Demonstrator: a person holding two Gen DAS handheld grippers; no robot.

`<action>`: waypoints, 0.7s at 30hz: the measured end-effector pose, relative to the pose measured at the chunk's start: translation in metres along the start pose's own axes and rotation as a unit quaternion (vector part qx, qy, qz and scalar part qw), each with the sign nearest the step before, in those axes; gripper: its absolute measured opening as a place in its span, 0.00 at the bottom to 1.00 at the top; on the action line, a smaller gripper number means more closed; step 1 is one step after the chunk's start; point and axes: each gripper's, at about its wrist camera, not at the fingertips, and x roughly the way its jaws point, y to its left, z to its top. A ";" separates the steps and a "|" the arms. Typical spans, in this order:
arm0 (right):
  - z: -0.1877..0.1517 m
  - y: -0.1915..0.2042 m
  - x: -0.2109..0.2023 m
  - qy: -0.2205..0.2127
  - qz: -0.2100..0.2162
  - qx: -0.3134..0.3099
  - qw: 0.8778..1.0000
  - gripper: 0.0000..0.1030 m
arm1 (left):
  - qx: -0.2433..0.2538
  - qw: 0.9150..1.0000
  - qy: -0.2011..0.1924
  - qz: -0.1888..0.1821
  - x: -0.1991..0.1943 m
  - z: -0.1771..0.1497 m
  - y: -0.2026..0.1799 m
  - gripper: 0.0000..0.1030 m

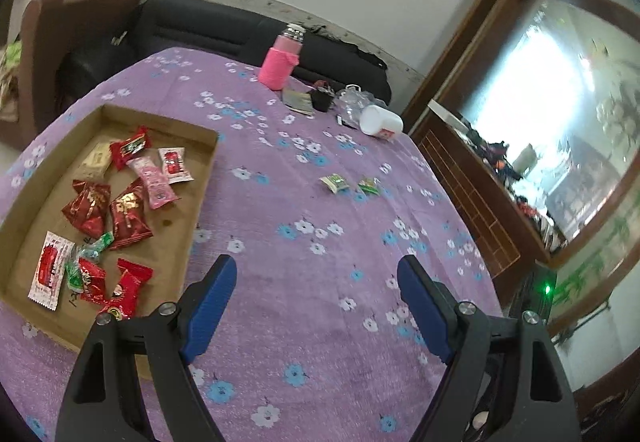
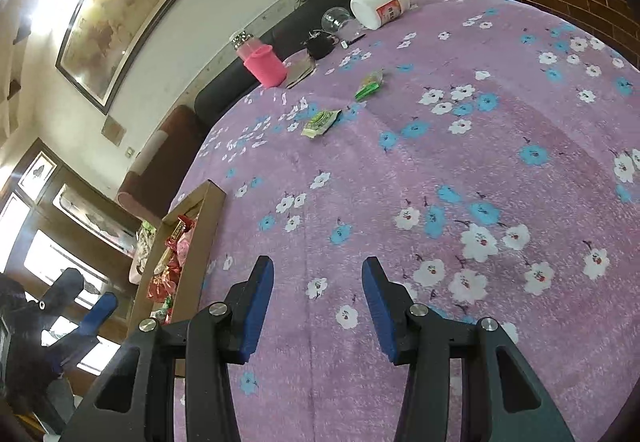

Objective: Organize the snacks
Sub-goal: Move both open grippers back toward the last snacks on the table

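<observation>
From the left wrist, the left gripper (image 1: 316, 282) is wide open and holds nothing. It hangs over the purple flowered cloth (image 1: 320, 242). Just to its left sits the cardboard tray (image 1: 160, 122) full of red, pink and white snack packs (image 1: 128, 218). Two green snack packs (image 1: 352, 184) lie on the cloth ahead, well apart from the tray. Nothing blocks the way to them. Farther ahead stand a pink bottle (image 1: 280, 62) and a tipped white jar (image 1: 380, 121).

From the right wrist, the right gripper (image 2: 318, 282) is partly open and empty. The green packs (image 2: 320, 122) lie far ahead, the tray (image 2: 208, 226) close on its left.
</observation>
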 end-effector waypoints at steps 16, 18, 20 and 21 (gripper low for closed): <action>0.060 0.049 -0.019 -0.016 0.031 -0.063 0.997 0.48 | -0.056 0.998 -0.014 0.019 -0.011 0.007 0.038 0.80; 0.074 0.077 -0.029 -0.020 0.069 -0.099 0.992 0.57 | -0.061 0.997 -0.018 0.035 -0.013 0.011 0.045 0.80; 0.079 0.100 -0.029 -0.029 0.078 -0.125 0.989 0.60 | -0.073 0.996 -0.026 0.042 -0.018 0.012 0.053 0.80; 0.083 0.114 -0.023 -0.017 0.080 -0.136 0.987 0.60 | -0.079 0.995 -0.030 0.045 -0.020 0.012 0.056 0.80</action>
